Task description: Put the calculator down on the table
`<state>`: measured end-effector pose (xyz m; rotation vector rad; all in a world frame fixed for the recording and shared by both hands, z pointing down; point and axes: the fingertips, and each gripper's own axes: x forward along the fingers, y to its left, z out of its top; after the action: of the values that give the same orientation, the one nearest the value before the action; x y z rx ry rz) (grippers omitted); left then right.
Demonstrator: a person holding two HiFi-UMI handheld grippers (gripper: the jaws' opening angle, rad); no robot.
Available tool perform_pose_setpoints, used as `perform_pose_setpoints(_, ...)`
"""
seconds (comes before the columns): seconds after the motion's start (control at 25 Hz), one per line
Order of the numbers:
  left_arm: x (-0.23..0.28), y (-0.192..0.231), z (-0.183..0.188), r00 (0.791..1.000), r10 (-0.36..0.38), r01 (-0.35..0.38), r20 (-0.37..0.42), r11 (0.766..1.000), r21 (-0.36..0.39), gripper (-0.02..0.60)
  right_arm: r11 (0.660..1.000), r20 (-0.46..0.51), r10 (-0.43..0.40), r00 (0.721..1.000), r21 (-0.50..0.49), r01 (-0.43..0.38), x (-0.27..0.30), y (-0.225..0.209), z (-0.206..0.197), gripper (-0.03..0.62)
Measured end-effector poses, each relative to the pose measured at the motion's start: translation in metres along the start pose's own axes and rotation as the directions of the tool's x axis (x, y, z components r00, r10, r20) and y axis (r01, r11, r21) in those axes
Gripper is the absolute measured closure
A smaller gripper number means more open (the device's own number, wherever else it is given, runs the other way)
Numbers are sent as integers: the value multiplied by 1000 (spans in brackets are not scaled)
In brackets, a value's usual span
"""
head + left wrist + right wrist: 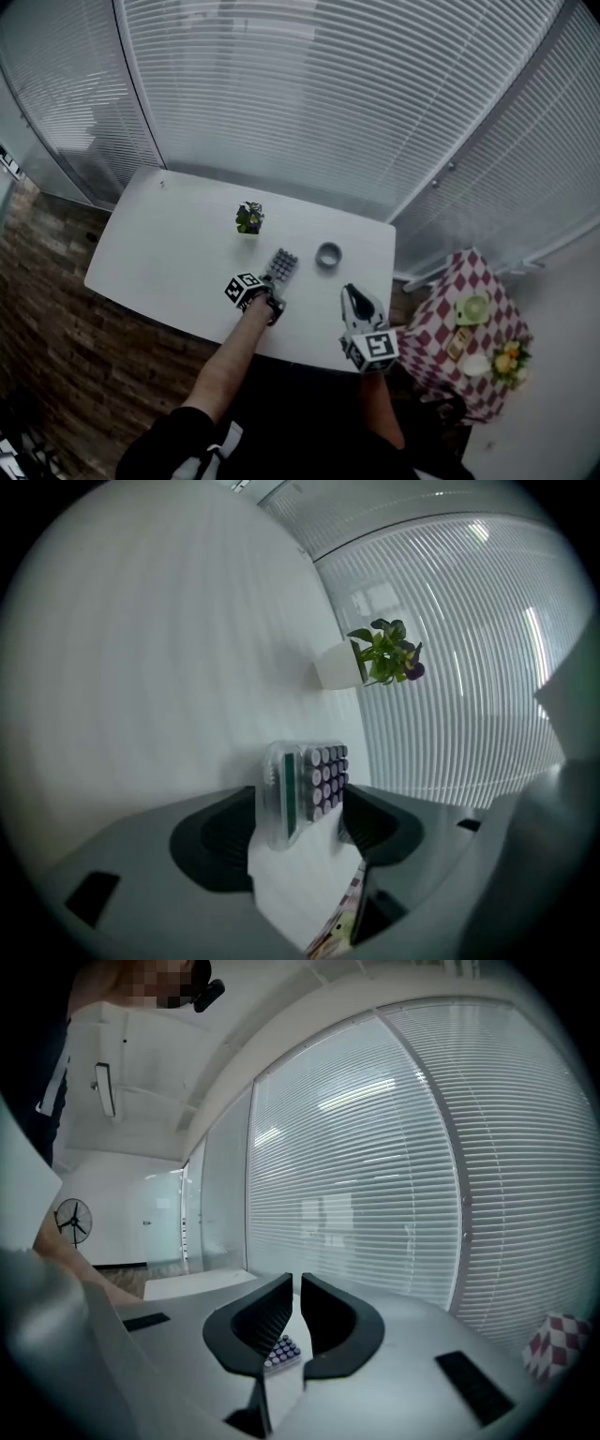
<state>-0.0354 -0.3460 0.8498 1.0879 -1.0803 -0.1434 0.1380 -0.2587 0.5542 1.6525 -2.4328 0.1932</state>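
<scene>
Right gripper (297, 1288), lower centre, has its jaws closed nearly together on nothing. Left gripper (300, 803) gapes wide around the calculator (283, 264), which seems to lie flat on the white table (178, 253), mid-frame.

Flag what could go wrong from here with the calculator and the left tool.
1. The calculator sits between the open jaws of the left tool, with little room on either side. Pulling back at an angle could catch it and drag or tip it.
2. A grey ring and a potted plant stand close by on the table. If the calculator gets shoved, it could knock into them.
</scene>
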Motion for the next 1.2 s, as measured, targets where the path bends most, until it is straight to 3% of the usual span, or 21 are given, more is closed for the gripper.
perform_pose_setpoints(0.12, -9, 0, 1, 999, -43, 43, 9, 999, -19, 311, 1000, 3, 2, 1000, 13, -2, 0, 2, 1, 586)
perform_pose_setpoints(0.28, -25, -19, 0, 990, -141, 140, 5, 990, 32, 311, 1000, 20, 17, 1000, 7, -17, 3, 4, 3, 586)
perform_pose_setpoints(0.6, -60, -58, 3, 938, -347, 347, 13, 938, 26, 311, 999, 18, 44, 999, 16, -45, 7, 10, 2, 586)
perform_pose_setpoints(0.68, -74, -72, 6, 912, -409, 408, 36, 913, 21, 311, 999, 18, 37, 999, 16, -37, 7, 10, 4, 586)
perform_pose_setpoints(0.84, -110, -110, 17, 814, -577, 579, 72, 815, -12, 311, 999, 21, 40, 999, 28, -41, 8, 13, 2, 586)
perform_pose_setpoints(0.92, -128, -125, 25, 779, -620, 621, 93, 784, 17, 311, 999, 18, 38, 999, 34, -39, 10, 12, 2, 586)
perform_pose_setpoints(1.04, -155, -146, 33, 743, -658, 656, 117, 752, 64, 311, 998, 25, 42, 999, 38, -43, 11, 12, 2, 586)
perform_pose_setpoints(1.2, -175, -154, 40, 717, -685, 684, 129, 727, 57, 311, 997, 31, 79, 996, 19, -79, 13, 20, 1, 586)
